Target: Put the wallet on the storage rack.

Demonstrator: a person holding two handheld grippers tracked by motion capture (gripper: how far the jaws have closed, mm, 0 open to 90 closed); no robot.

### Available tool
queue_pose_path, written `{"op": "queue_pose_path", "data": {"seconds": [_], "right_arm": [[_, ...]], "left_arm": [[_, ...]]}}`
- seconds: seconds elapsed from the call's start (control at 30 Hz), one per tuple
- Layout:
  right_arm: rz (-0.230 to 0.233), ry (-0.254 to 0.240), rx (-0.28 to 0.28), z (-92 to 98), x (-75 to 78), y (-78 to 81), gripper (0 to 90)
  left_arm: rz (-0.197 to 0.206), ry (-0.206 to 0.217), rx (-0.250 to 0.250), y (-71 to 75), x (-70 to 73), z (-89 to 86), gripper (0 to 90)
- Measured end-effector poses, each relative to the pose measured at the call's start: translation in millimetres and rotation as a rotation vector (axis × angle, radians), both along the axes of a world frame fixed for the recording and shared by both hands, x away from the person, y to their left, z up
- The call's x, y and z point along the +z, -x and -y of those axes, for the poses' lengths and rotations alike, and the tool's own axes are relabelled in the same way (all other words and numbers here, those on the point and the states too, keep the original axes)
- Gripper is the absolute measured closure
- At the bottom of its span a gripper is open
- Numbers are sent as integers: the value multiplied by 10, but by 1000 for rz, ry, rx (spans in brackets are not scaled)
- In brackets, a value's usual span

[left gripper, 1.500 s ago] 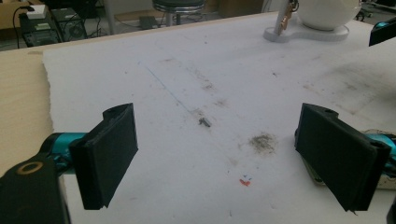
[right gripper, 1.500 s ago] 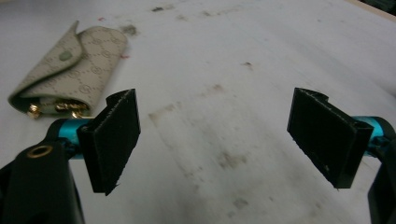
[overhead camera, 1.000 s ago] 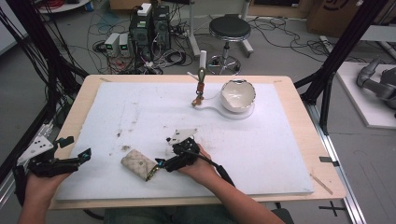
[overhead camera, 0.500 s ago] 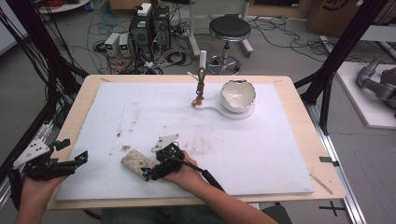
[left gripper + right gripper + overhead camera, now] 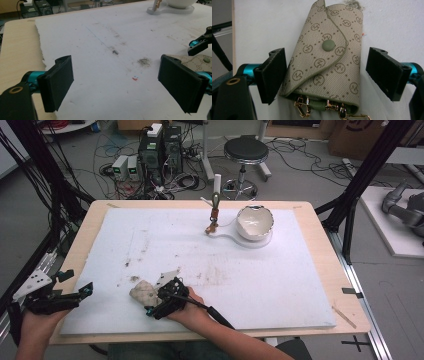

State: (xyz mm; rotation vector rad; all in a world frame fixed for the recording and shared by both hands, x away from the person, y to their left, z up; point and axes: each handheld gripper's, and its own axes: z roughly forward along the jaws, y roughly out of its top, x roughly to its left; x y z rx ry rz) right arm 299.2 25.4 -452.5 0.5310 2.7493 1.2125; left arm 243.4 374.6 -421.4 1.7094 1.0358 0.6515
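Grey concrete floor (image 5: 45, 195) beyond the table's far edge, strewn with black cables (image 5: 107, 157). Black computer towers (image 5: 161, 147) and small grey boxes (image 5: 126, 167) behind the far left corner. Round black stool (image 5: 245, 151) past the far edge. Black frame struts (image 5: 367, 172) at both sides. Cardboard box (image 5: 361, 135) far right.

Well ahead of my right claw, at the far side of the white mat (image 5: 280, 285), stands a white bowl (image 5: 255, 221) on a white paddle-shaped base (image 5: 235, 238). A small brown figure (image 5: 214, 215) rises upright from that base's handle end. Dark smudges (image 5: 144, 61) mark the mat between my two claws. Beyond the wooden table (image 5: 324, 255), a black stool (image 5: 245, 151) stands among floor cables.
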Motion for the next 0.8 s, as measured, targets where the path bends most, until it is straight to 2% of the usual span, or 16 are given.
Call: {"op": "queue_pose_path", "data": {"seconds": [0.23,0.37,0.5,0.57,0.67,0.8], "right_arm": [[-17,41,9,-41,-14,-4,172],[7,61,8,-59,-16,20,173],[51,87,12,-85,-23,54,178],[40,85,6,-81,-18,56,195],[52,79,11,-67,-15,54,239],[44,68,4,-38,-8,53,315]], "left_arm": [[-4,-4,-4,-6,-5,16,131],[-8,-6,-6,-11,-13,27,131],[-12,-14,-10,-15,-16,40,131],[-13,-16,-11,-15,-16,41,131],[-14,-16,-10,-13,-18,33,131],[-14,-14,-9,-17,-19,25,131]]}}
